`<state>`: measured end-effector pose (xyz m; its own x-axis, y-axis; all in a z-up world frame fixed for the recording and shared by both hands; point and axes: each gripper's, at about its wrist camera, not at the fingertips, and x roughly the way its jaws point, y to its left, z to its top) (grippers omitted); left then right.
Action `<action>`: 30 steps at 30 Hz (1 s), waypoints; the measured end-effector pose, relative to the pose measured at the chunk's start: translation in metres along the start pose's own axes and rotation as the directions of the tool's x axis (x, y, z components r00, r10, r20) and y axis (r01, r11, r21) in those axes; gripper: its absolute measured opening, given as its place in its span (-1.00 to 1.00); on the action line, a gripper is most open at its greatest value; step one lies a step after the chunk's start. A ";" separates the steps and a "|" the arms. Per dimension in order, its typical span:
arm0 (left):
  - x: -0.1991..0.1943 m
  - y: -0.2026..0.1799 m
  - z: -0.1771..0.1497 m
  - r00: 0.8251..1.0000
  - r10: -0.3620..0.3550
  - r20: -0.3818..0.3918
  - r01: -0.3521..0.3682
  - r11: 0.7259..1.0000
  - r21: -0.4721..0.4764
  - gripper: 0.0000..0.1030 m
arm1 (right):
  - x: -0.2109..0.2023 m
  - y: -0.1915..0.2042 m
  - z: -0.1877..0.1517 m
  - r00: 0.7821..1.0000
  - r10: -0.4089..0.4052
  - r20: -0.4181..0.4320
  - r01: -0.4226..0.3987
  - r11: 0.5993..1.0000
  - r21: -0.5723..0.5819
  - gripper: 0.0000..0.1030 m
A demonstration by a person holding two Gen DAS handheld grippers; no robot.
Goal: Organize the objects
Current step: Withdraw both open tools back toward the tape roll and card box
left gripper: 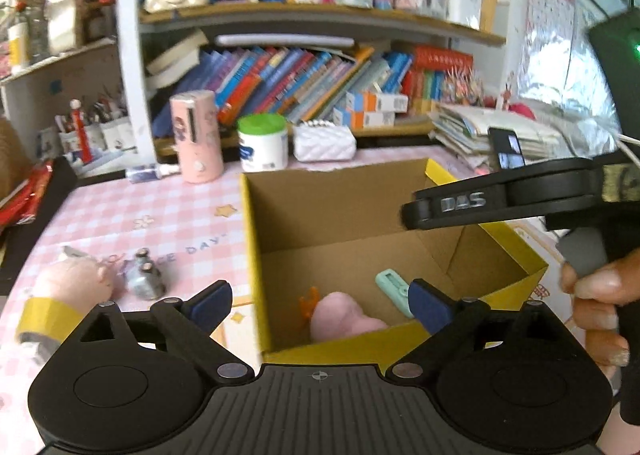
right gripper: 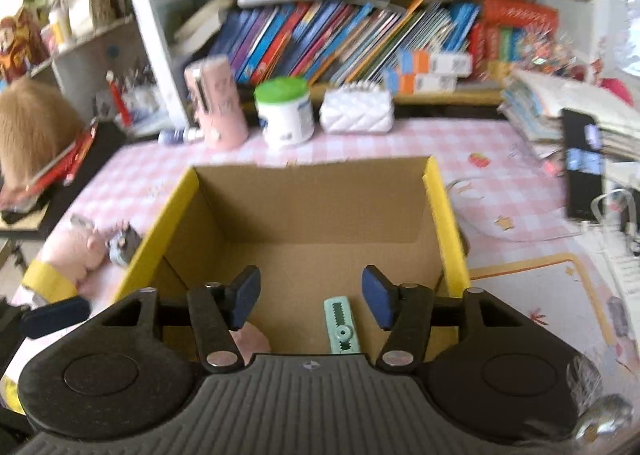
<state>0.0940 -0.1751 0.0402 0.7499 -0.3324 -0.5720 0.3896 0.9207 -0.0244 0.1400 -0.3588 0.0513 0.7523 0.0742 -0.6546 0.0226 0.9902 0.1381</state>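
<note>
Plush pig (left gripper: 74, 283) is your next obvious pick, it's lying on the pink checked tablecloth (left gripper: 160, 215) just left of the cardboard box (left gripper: 252, 255), with a little grey toy (left gripper: 142, 275) touching its snout side and a yellow tape roll (left gripper: 44, 315) right by it. Already in the box: a pink soft thing (left gripper: 340, 319), a mint green clip (right gripper: 340, 325) and something small and orange (left gripper: 310, 301), can't tell what that is.

Your left gripper (left gripper: 320, 303) is spread wide with nothing in it, hanging over the box's near left corner. Your right gripper (right gripper: 310, 295) is about half open, also holding nothing, with the clip lying below it on the box floor.

Handling-wise the pig looks light and squishy, so I'd guess it squashes rather than slips. Go for the fat middle of the body, not an ear or leg, and close well in. The grey toy looks hard and small and it'll probably skid on that cloth, so take it across its widest part. Tape roll: pinch through the ring wall.
</note>
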 end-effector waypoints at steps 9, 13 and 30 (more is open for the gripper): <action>-0.039 0.044 -0.029 0.997 0.075 0.028 -0.074 0.997 -0.034 0.89 | -0.060 0.029 -0.044 0.983 -0.153 0.101 0.145 0.986 0.085 0.29; -0.054 0.067 -0.046 0.995 0.097 -0.005 -0.097 0.994 -0.056 0.89 | -0.073 0.051 -0.069 0.970 -0.217 0.113 0.203 0.971 0.130 0.29; -0.118 0.161 -0.117 0.970 0.204 -0.129 -0.221 0.966 -0.137 0.89 | -0.075 0.172 -0.144 0.983 -0.183 -0.011 0.183 0.979 0.092 0.47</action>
<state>0.0058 0.0362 0.0083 0.7381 -0.1083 -0.6659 0.1371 0.9905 -0.0092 -0.0080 -0.1774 0.0170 0.7282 -0.1071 -0.6770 0.2209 0.9717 0.0839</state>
